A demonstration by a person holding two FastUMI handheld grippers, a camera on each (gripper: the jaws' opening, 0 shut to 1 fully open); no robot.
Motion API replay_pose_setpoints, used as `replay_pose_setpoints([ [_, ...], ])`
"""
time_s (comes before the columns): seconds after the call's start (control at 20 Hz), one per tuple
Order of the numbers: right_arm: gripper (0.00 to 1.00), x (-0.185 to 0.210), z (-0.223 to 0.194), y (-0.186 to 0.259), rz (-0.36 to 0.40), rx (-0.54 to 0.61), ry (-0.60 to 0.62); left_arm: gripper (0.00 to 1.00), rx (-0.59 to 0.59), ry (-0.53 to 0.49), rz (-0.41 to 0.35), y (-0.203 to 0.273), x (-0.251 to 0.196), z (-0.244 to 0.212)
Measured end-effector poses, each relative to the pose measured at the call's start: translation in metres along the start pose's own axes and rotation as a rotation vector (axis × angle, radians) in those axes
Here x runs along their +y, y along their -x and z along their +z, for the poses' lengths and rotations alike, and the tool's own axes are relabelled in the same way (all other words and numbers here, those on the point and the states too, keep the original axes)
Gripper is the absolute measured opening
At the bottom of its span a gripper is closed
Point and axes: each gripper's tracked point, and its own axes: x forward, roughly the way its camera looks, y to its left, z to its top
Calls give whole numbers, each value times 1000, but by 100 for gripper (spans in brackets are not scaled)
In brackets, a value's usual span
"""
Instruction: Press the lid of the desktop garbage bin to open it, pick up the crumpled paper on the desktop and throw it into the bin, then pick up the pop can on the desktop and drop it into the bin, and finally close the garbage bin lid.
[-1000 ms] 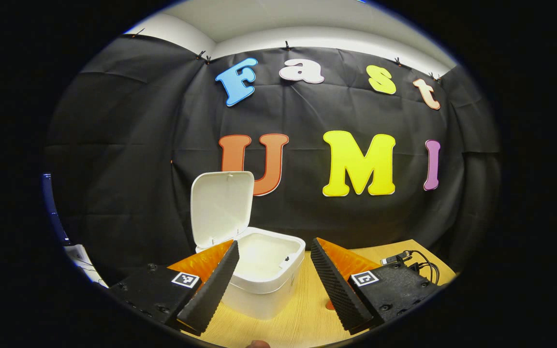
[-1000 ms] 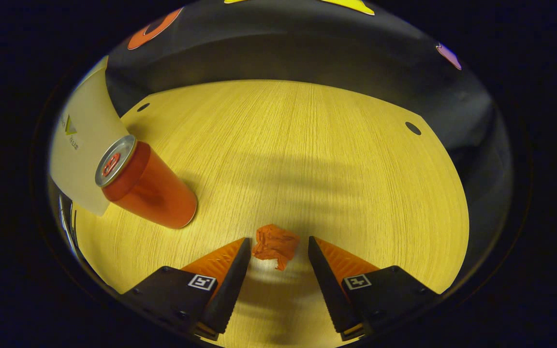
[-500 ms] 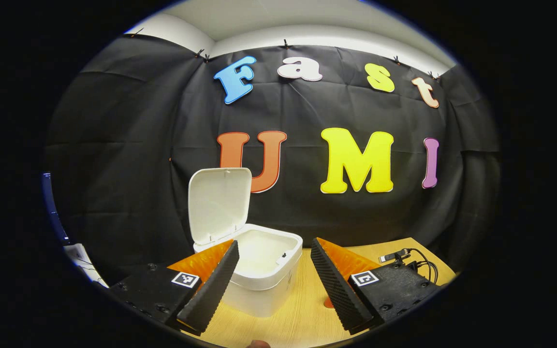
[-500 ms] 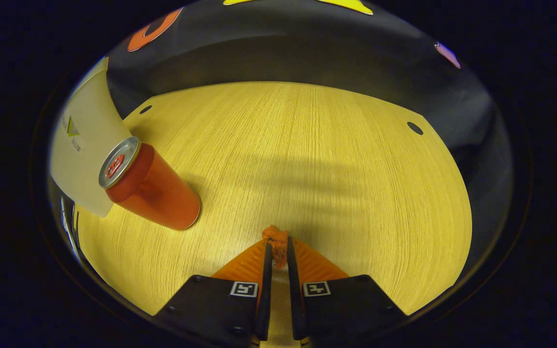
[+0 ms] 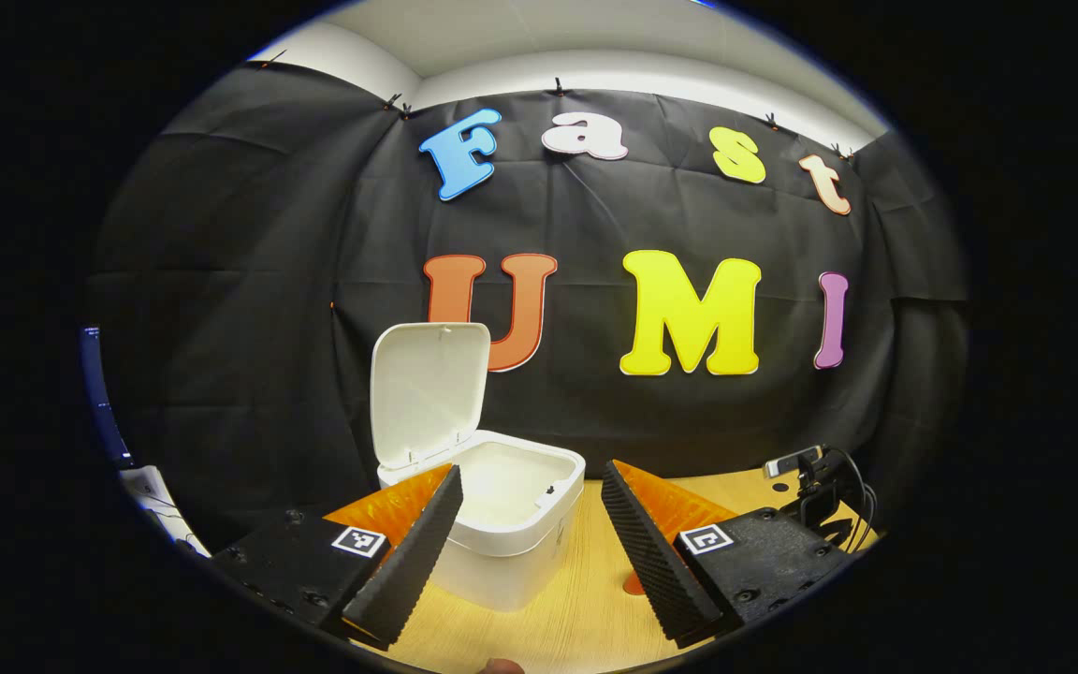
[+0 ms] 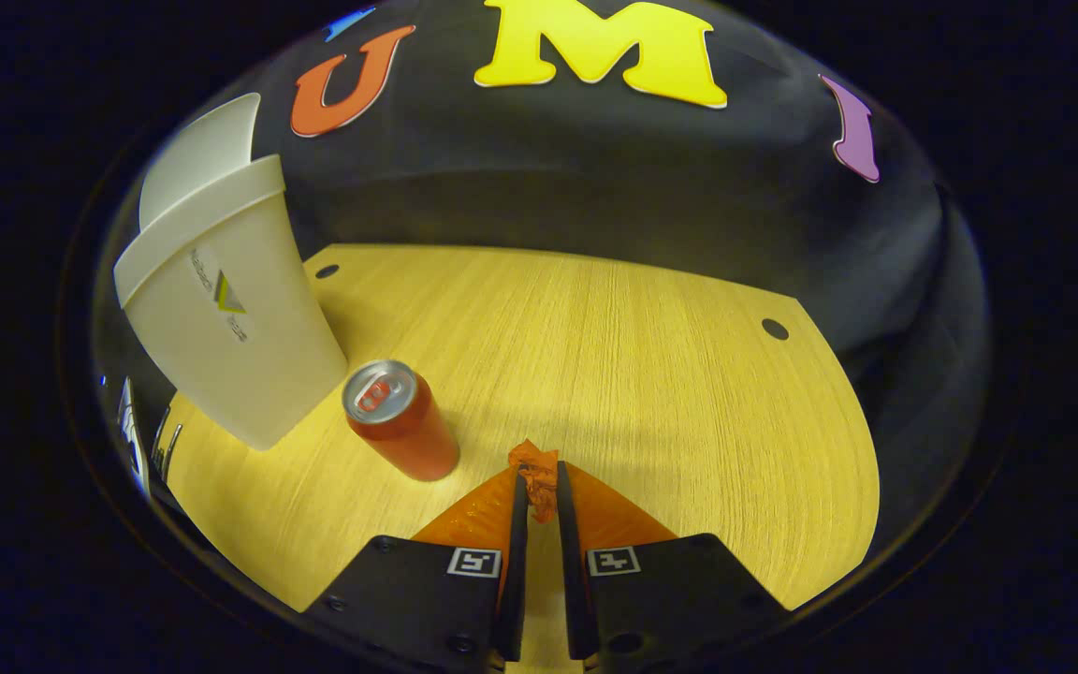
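Right tool (image 6: 539, 487) pinching one crumpled paper (image 6: 536, 473); one can (image 6: 399, 421), one bin (image 6: 225, 328)

The white desktop garbage bin (image 5: 511, 538) stands on the wooden desktop (image 6: 614, 356) with its lid (image 5: 427, 393) swung up, nearly upright at the back, the pale inside bare as far as it shows. A logo marks its side wall in the right gripper view. The red pop can (image 6: 400, 421) stands upright just beside the bin, silver top up. The crumpled paper (image 6: 537, 473), an orange-red wad, is pinched between the right gripper (image 6: 537, 487)'s fingers, above the desktop.
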Motion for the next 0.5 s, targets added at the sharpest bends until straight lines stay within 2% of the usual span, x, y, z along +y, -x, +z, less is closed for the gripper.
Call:
replay_pose_setpoints([
  [0.05,19,4,14,10,9,-30,-1,98,0,5,-1,1,1,0],
  [0.3,19,38,100,67,80,-192,-3,98,5,-12,-1,1,12,-3],
  [0.5,18,93,165,101,159,-314,27,98,13,-4,-20,-1,18,-4],
])
